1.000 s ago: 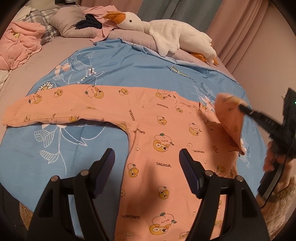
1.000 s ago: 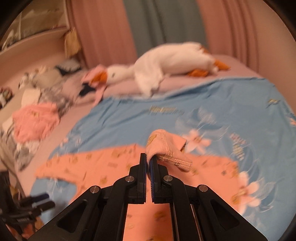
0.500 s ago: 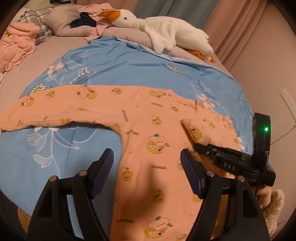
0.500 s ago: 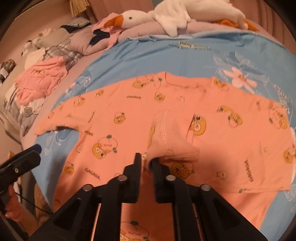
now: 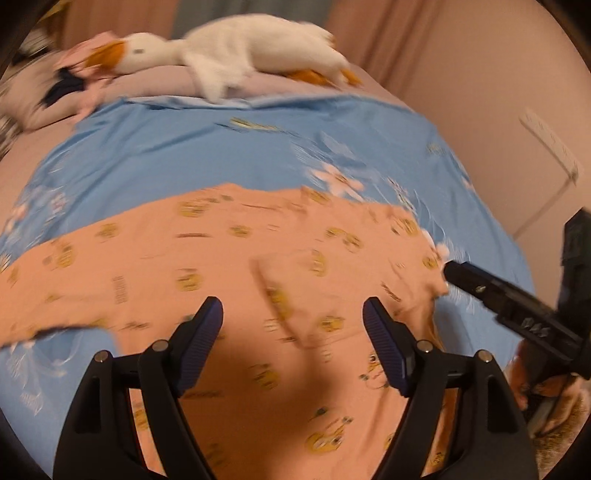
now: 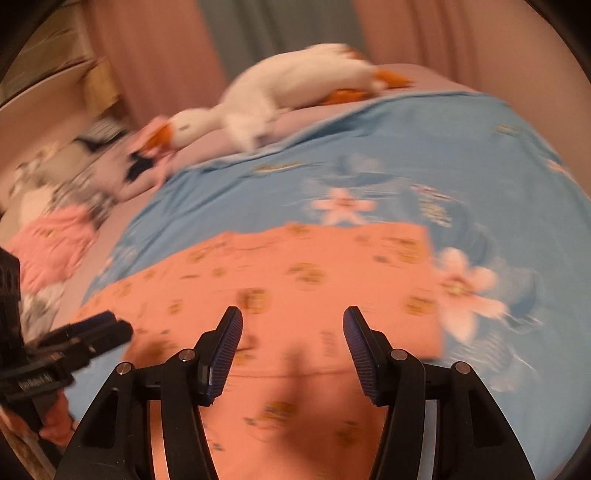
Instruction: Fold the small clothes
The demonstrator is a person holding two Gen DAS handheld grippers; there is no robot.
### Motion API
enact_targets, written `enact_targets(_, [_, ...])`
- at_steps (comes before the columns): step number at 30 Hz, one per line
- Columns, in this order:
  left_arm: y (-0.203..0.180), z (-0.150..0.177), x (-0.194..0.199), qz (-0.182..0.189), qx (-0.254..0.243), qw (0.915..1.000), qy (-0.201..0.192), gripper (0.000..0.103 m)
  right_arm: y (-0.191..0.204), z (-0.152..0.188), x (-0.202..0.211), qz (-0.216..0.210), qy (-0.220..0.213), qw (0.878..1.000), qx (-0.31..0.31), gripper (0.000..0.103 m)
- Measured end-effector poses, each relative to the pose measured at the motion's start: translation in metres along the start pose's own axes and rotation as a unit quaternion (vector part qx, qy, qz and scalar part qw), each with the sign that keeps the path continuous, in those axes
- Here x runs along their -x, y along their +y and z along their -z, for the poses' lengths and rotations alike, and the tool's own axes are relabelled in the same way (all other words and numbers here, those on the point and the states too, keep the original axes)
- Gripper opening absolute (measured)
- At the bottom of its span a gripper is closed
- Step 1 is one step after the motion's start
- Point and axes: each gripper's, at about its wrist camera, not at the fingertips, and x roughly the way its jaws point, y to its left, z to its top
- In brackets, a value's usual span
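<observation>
Shirt point(image 5: 258, 266), orange with a small yellow cartoon print, lies flat on the blue sheet point(image 5: 184, 155) of the bed. One sleeve runs out to the left in the left wrist view. The opposite sleeve is folded in over the body; its fold forms a straight edge on the right in the right wrist view point(image 6: 430, 288). Both views are motion-blurred.

Right gripper point(image 6: 291, 336): pitched down over the shirt body, fingers point(image 6: 231, 343) parted. Its jaws have just been opening; nothing is between them, only the cloth below. In the left wrist view it enters from the right, its tip at the shirt's right edge; contact cannot be told.

Left gripper point(image 5: 293, 332): pitched down over the shirt's middle, fingers point(image 5: 207, 328) wide apart, holding nothing. In the right wrist view it shows at the left edge, near the shirt's left side.

Beyond the sheet: goose plush point(image 5: 236, 51) lying along the pillows, pink clothes point(image 6: 51, 247) heaped at the left, curtains point(image 6: 258, 33) behind.
</observation>
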Motion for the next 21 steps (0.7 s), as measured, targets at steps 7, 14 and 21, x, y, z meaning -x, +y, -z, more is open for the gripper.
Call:
enact_targets(7, [-0.019,0.006,-0.062,-0.018,-0.027,0.9979,0.056,0.056,-0.047,0.013,0.015,0.033,-0.004,0.997,-0.063,0.057])
enact_targets(14, [-0.005,0.009,-0.078,-0.09,-0.04,0.9938,0.053,0.023,-0.067,0.024,0.016,0.035,-0.002,0.995,-0.094,0.057])
enact_targets(21, [0.035,-0.001,-0.054,-0.088,0.04,0.9952,0.01,0.015,-0.075,0.028,0.017,0.037,0.001,0.994,-0.103,0.057])
